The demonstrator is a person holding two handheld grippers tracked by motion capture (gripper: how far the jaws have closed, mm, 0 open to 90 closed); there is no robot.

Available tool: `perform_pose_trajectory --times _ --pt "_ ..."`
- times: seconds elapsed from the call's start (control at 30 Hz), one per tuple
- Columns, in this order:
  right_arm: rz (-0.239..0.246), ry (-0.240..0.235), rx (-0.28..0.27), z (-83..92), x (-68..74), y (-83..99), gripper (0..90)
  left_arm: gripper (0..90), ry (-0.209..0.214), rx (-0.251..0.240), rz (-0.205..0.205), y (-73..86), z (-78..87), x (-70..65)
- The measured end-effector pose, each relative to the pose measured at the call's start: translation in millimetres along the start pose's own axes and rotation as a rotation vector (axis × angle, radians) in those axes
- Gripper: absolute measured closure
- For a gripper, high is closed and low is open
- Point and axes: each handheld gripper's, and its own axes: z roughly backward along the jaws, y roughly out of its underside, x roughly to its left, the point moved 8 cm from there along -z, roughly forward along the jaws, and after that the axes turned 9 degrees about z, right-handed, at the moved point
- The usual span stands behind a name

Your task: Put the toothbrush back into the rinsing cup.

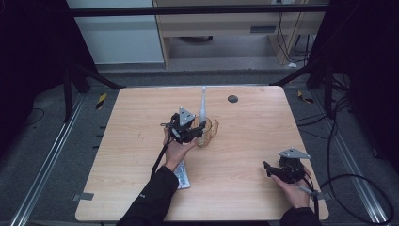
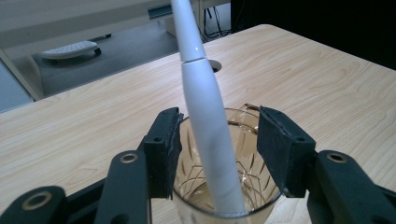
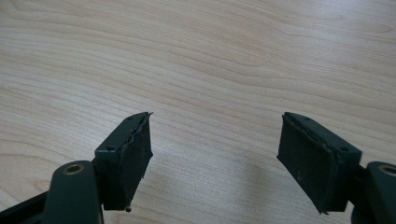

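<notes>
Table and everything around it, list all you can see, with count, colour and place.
table: one, light wood, centre of the high view
glass: one, amber with a cut pattern, middle of the table, between the left gripper's open jaws
electric toothbrush: one, white, standing tilted in the glass
tube: one, silvery, lying near the front edge beside the left forearm
grommet: one, dark round, far side of the table
left gripper: one, black, open around the glass
right gripper: one, black, open over bare wood at the front right
hands: two, in dark sleeves, coming in from the bottom
</notes>
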Motion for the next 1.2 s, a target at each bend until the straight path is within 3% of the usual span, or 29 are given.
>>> perform_pose_trajectory --times 0.27,0.5,0.7,0.8,1.2 --pt "-0.004 0.002 0.0 1.3 0.1 0.1 25.5 48.5 -0.018 -0.006 -0.023 -3.8 36.5 11.7" --pt "-0.007 0.001 -0.002 2.5 1.7 -0.2 25.5 50.2 -0.051 0.011 -0.057 4.2 64.2 23.8" --pt "-0.003 0.004 -0.001 2.5 1.7 0.3 25.5 52.9 -0.074 0.062 -0.067 25.4 81.8 38.4" --pt "-0.005 0.002 -0.003 2.9 2.6 -0.2 25.5 54.9 -0.072 0.083 -0.052 34.6 87.5 42.9" --pt "0.0 -0.006 -0.002 4.7 4.2 0.6 26.3 68.1 -0.069 0.206 -0.044 88.0 115.1 45.3"
